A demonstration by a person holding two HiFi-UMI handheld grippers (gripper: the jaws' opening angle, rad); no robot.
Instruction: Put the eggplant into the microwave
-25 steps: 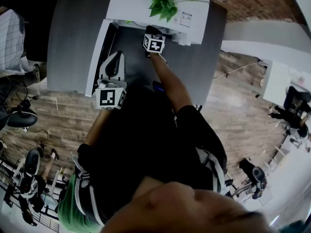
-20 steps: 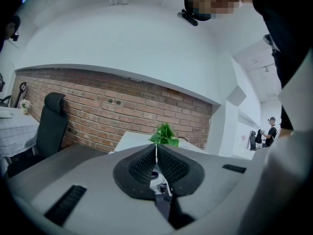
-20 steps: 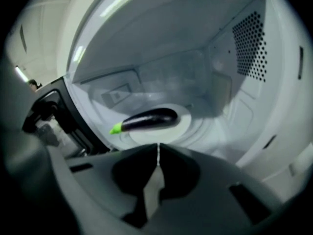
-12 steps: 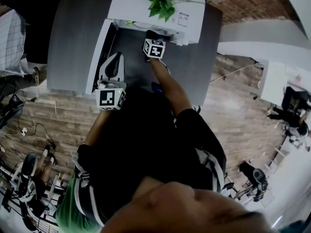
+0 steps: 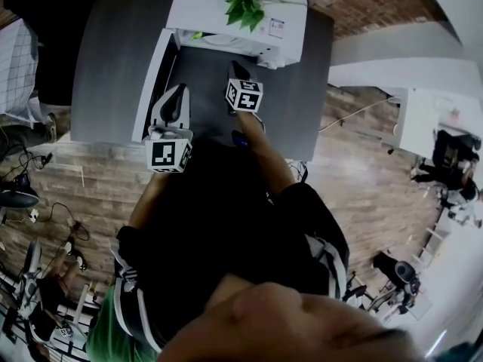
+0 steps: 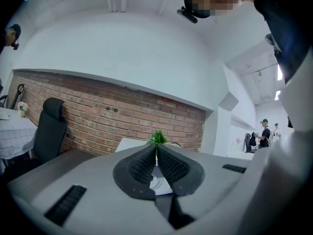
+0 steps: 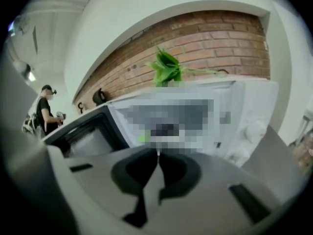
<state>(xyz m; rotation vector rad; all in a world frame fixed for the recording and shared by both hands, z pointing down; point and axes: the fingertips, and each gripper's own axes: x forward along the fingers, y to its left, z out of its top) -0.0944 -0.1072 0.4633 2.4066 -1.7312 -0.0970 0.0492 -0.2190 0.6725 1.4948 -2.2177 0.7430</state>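
A white microwave (image 5: 238,21) stands at the far edge of the grey table (image 5: 113,51), its door (image 5: 151,81) swung open to the left. In the right gripper view a mosaic patch covers the microwave (image 7: 244,111) cavity; only a dark shape with a green spot shows through, so I cannot tell the eggplant for certain. My right gripper (image 5: 235,68) (image 7: 158,156) hovers just in front of the opening, shut with nothing between its jaws. My left gripper (image 5: 173,100) (image 6: 156,151) is beside the open door, also shut and empty.
A green plant (image 5: 243,0) (image 7: 166,67) sits on top of the microwave. A black office chair (image 6: 49,126) stands at the table's left, before a brick wall. A white desk (image 5: 423,123) is off to the right. A person (image 7: 45,112) stands in the background.
My right gripper has drawn back from the microwave opening toward my body. The left gripper has stayed beside the open door.
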